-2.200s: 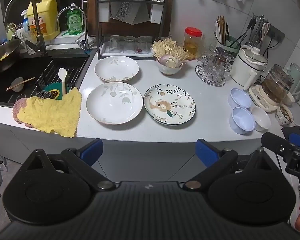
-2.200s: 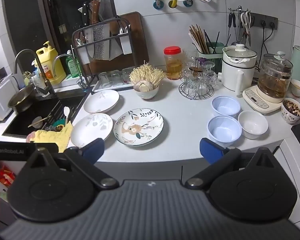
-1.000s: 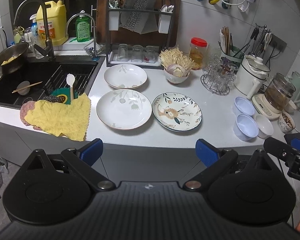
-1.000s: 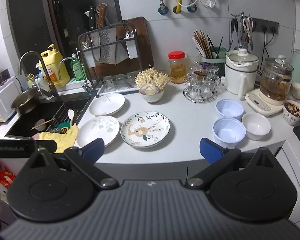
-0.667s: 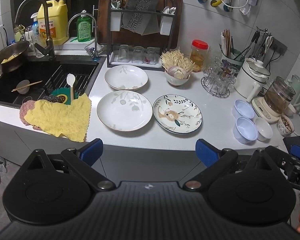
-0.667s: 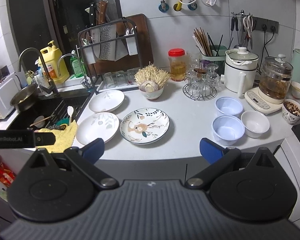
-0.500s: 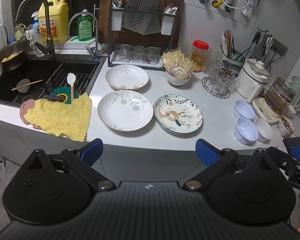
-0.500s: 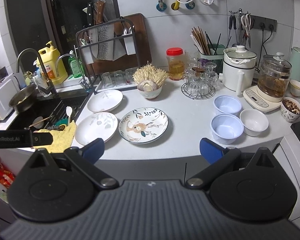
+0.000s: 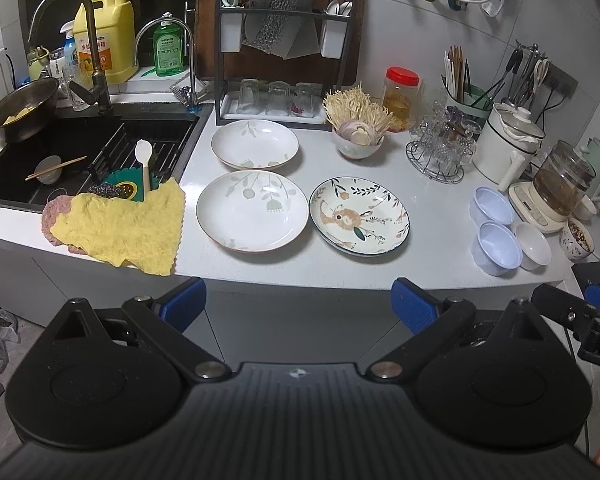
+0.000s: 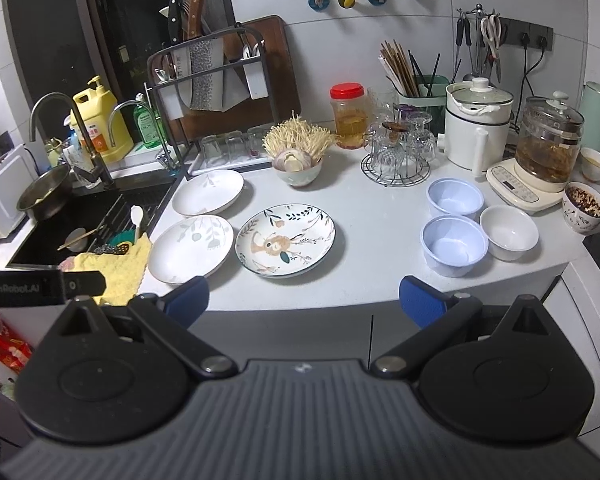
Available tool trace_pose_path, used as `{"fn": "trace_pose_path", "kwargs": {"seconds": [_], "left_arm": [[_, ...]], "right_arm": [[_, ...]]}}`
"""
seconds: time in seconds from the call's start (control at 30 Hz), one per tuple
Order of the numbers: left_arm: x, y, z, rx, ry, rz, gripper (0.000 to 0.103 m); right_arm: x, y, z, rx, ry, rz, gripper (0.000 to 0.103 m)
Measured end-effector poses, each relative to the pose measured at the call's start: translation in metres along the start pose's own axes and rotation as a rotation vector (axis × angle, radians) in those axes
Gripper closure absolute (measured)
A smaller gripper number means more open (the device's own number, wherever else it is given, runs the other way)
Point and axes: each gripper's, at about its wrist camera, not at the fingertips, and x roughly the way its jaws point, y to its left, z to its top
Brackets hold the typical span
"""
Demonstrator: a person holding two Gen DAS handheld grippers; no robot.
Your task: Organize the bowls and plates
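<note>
On the white counter lie two white plates with pale leaf prints, one nearer (image 9: 251, 210) (image 10: 191, 248) and one farther (image 9: 255, 144) (image 10: 208, 192), and a plate with a deer pattern (image 9: 359, 216) (image 10: 285, 240). Two pale blue bowls (image 9: 499, 247) (image 10: 454, 245), (image 9: 491, 205) (image 10: 455, 198) and a small white bowl (image 9: 533, 241) (image 10: 508, 233) stand at the right. My left gripper (image 9: 298, 304) and right gripper (image 10: 304, 300) are both open and empty, held back in front of the counter's front edge.
A sink (image 9: 60, 148) with a strainer, chopsticks and a spatula is at the left, with a yellow cloth (image 9: 120, 228) over its corner. A knife rack (image 9: 280, 52), a bowl of enoki mushrooms (image 9: 356, 128), a glass rack (image 9: 440, 148), a cooker (image 9: 508, 144) and a kettle (image 9: 560, 184) line the back.
Both grippers have drawn back a little from the counter and risen, so the dishes look slightly smaller. Nothing on the counter has moved. Both grippers stay open.
</note>
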Motion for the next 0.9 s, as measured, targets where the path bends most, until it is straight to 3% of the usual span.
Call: {"fn": "trace_pose_path", "kwargs": {"seconds": [0.6, 0.9], "left_arm": [[0.006, -0.004, -0.001, -0.025, 0.021, -0.009, 0.003], [0.008, -0.01, -0.004, -0.026, -0.005, 0.007, 0.003]], "right_arm": [[-0.001, -0.006, 0.0, -0.022, 0.005, 0.031, 0.0], [-0.001, -0.014, -0.002, -0.011, -0.01, 0.053, 0.0]]}}
